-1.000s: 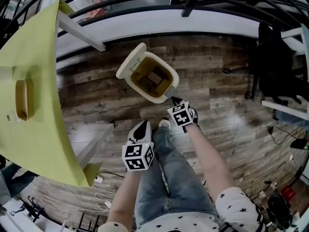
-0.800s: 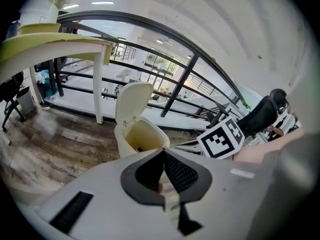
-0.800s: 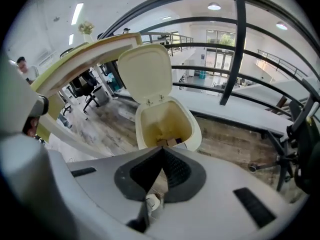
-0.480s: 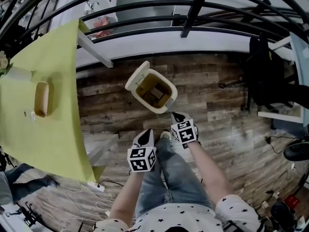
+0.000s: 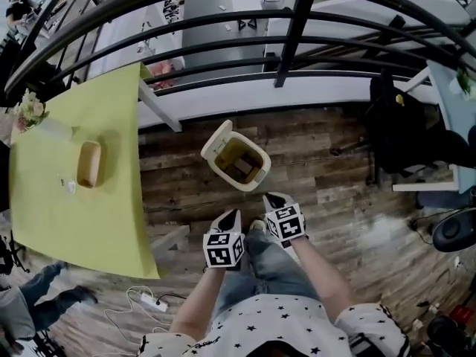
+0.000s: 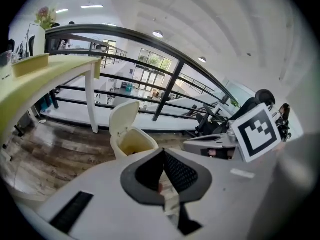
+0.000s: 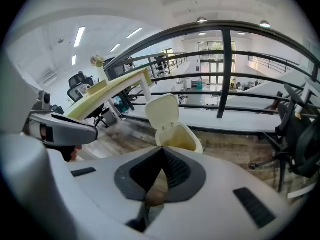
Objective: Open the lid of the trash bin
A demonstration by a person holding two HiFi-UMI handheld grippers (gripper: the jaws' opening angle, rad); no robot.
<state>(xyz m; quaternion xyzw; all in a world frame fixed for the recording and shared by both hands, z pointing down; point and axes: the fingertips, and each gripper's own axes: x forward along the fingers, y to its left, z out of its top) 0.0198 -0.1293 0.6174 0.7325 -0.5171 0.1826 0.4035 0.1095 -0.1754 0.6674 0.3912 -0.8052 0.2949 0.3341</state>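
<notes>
Wood-plank floor (image 5: 327,166) beside a yellow tabletop (image 5: 71,207) carries the cream trash bin (image 5: 256,171), its lid (image 5: 216,140) tipped up and open, while the left tongs (image 5: 231,215) and right tongs (image 5: 271,198) hang near it, apart from it, each pressed together on nothing.

Matt plastic trash bin (image 5: 217,141) — rough wood-plank floor (image 5: 327,169), black metal railing (image 5: 295,32)

We stand in an open-plan office, as we see from the black swivel chairs (image 7: 297,134), the long yellow-green table (image 5: 74,177), the ceiling strip lights (image 7: 79,36), the plank floor (image 5: 327,162) and the black railing (image 5: 297,21) fronting a wide hall.
</notes>
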